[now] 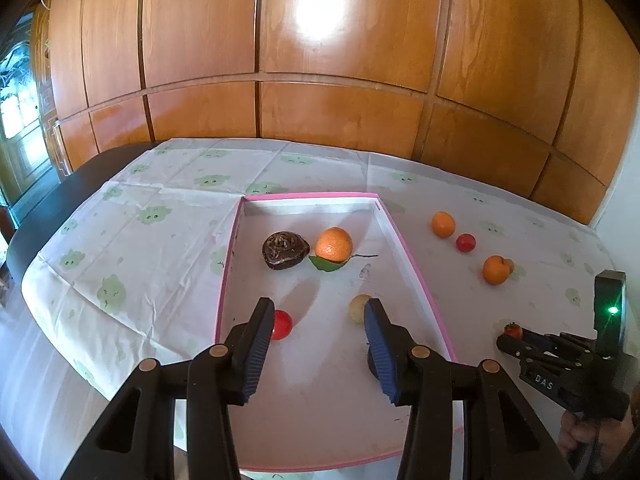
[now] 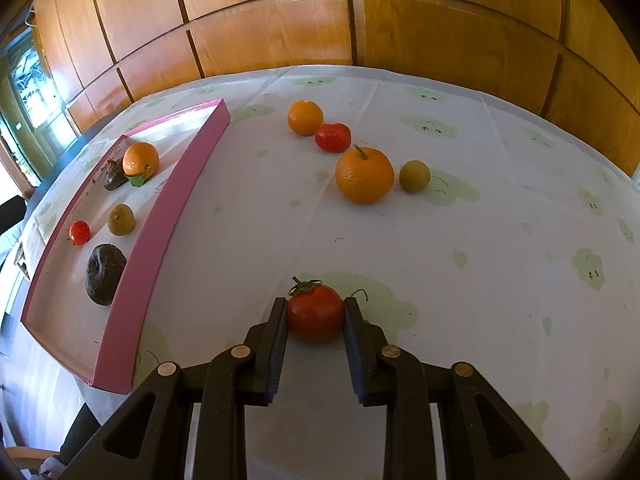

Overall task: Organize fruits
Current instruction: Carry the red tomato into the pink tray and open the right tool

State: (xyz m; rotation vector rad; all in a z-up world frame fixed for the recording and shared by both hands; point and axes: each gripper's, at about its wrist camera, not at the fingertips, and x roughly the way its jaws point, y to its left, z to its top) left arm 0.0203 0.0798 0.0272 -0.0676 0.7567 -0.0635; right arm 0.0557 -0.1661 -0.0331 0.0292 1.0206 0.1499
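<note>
Tomato point(image 2: 315, 312), small, round and smooth-skinned, is sitting on the tablecloth point(image 2: 460, 240) between the fingers of our right gripper point(image 2: 315, 318), which are closing on its two sides; it is looking light but soft and a little slippery, so we are judging a gentle squeeze across its widest part best. Our left gripper point(image 1: 320, 320) is hanging spread wide and empty over the pink tray point(image 1: 416, 276). Between tomato and tray nothing is lying, though the tray's raised wall point(image 2: 160, 240) is standing in our way, and two oranges point(image 2: 364, 176) are waiting farther off.
</note>
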